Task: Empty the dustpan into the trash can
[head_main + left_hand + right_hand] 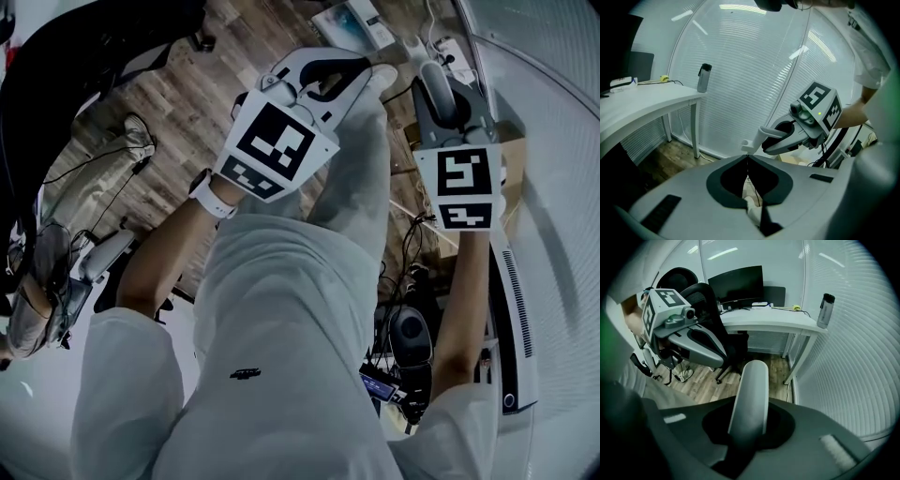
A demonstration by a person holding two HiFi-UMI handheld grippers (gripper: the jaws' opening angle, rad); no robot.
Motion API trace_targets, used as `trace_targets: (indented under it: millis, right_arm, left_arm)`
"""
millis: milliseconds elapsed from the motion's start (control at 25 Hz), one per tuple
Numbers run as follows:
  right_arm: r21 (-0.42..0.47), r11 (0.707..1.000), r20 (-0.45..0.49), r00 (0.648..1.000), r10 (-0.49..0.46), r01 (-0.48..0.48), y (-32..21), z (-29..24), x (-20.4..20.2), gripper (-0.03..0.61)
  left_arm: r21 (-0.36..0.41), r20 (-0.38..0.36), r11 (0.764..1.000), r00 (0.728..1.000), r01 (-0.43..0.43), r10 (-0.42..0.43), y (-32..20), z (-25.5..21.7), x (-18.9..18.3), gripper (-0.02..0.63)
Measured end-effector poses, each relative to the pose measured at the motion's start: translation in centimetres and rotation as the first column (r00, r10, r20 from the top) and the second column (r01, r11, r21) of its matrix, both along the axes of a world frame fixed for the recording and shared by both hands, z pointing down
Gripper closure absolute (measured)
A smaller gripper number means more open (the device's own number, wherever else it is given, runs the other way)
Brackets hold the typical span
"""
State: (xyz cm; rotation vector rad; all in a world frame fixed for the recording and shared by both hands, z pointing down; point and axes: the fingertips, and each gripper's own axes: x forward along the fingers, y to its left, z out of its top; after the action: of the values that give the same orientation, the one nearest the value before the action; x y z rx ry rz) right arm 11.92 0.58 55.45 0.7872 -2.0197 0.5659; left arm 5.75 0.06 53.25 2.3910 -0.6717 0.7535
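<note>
A light grey rounded handle (752, 394) rises between the jaws of my right gripper (749, 420), which is shut on it; what the handle belongs to is hidden. In the head view the same handle (434, 86) sticks out past the right gripper (442, 108), close to the blinds. My left gripper (747, 158) is shut, its jaws meeting with nothing between them. From above, the left gripper (367, 73) hangs over the person's light trousers, beside the right one. No dustpan blade or trash can is recognisable in any view.
A white desk (773, 324) with a monitor (736, 284) and a bottle (825, 310) stands by the curved blinds (853, 362). A black office chair (717, 329) sits on the wood floor (178, 103). Cables and dark gear (408, 337) lie by the person's right leg.
</note>
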Motion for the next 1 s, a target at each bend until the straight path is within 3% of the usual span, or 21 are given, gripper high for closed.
trace_targets:
  millis: [360, 680, 1000]
  right_arm:
    - [0.002, 1.0, 0.007, 1.0, -0.003, 0.003, 0.0, 0.0, 0.4, 0.531]
    - [0.01, 1.0, 0.0, 1.0, 0.001, -0.001, -0.1, -0.4, 0.8, 0.531]
    - [0.013, 0.997, -0.013, 0.997, 0.073, -0.073, -0.1, -1.5, 1.9, 0.532]
  left_arm:
    - [-0.015, -0.023, 1.0, 1.0, 0.0, 0.0, -0.4, 2.9, 1.5, 0.606]
    - [-0.028, -0.021, 0.998, 0.999, -0.05, 0.049, 0.3, 4.2, 2.5, 0.606]
    - [-0.063, -0.054, 0.995, 0.996, -0.073, 0.07, 2.0, 3.8, 3.1, 0.606]
